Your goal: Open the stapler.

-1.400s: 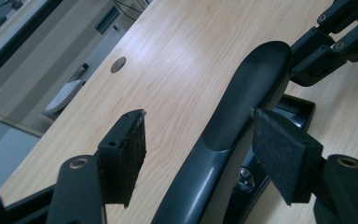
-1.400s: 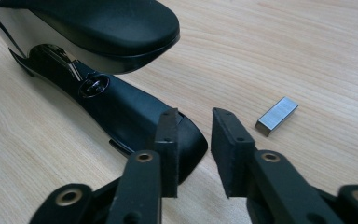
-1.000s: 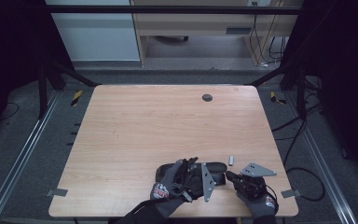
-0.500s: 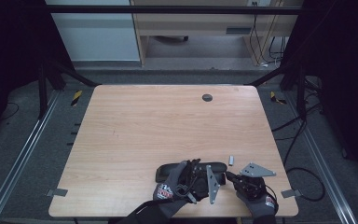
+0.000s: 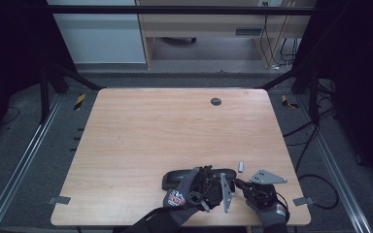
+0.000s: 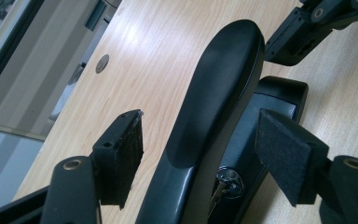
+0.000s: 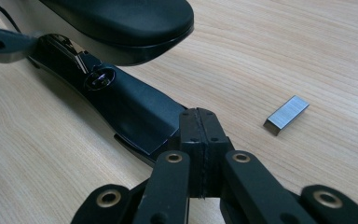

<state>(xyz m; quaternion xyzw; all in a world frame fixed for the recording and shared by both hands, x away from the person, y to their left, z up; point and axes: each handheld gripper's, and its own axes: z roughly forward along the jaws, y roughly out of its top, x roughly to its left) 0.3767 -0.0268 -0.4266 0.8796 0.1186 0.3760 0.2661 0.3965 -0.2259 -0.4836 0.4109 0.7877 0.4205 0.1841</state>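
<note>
Lying near the 6 o'clock edge of the wooden desk (image 5: pixel 141 141), a black stapler (image 6: pixel 214 116) has its top arm lifted off its base, and the left gripper (image 6: pixel 200 154) straddles that arm with both pads apart, neither clearly touching it. At about 3 o'clock from the stapler, the right gripper (image 7: pixel 199 135) has its jaws pressed together on nothing, its tip just above the end of the stapler's base. A small block of staples (image 7: pixel 286 113) lies on the desk at roughly 2 o'clock from that gripper, well apart from the stapler.
</note>
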